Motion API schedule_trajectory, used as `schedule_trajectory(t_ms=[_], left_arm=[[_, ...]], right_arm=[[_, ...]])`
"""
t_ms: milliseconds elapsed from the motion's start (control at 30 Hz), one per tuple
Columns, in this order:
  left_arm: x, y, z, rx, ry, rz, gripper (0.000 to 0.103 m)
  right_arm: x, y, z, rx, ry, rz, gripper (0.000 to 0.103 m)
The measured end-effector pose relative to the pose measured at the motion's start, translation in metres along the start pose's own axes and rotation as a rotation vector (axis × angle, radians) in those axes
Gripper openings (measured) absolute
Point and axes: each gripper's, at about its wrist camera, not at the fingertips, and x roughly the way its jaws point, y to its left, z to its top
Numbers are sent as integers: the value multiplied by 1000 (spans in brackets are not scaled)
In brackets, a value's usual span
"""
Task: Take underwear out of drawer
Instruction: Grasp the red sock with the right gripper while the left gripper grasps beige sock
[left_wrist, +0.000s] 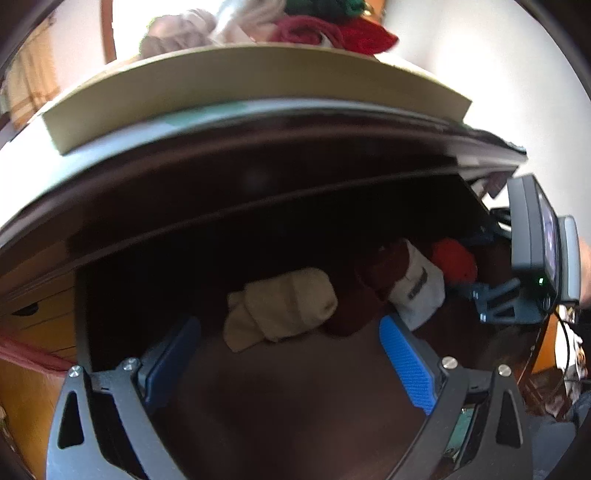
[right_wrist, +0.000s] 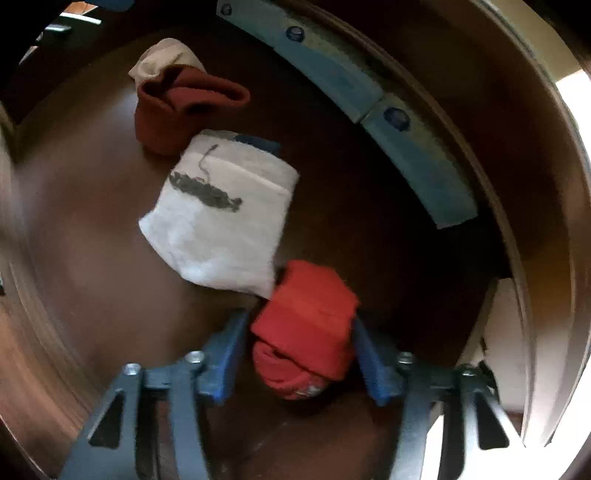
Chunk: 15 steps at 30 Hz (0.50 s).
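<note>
My right gripper (right_wrist: 300, 345) jaws straddle the red rolled underwear (right_wrist: 304, 325) on the drawer floor (right_wrist: 92, 229); pads at its sides, grip unconfirmed. I squeeze mid-roll, then lift straight, clear of the white folded piece (right_wrist: 218, 221). Left gripper (left_wrist: 291, 358) jaws apart, empty.

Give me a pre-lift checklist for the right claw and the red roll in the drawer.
1. Red roll sits between the right claw pads: ok.
2. Both pads pressing on the roll: cannot tell; the cloth fills the gap and meets the pad on the picture's right, contact at the other is unclear.
3. White piece out of the grip: ok, but its corner lies against the roll, so it may drag.
4. Dark red roll away from the claw: ok.
5. Left claw out of the way: ok, open, empty, short of the beige roll.
6. Drawer open enough overhead: cannot tell.
</note>
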Motion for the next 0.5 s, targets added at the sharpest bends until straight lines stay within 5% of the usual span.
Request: schedule_trajectory(t_ms=[267,400,500], left_arm=[[13,-18,1,135,83,29,99],[16,-33,-2,238,100,63,99],[21,-36,-2,272,120,57,99]], right_arm=[[-5,3,-6,5,9,30,50],[-11,6,-1,30,-21,213,50],[-11,13,0,4,-19,192,50]])
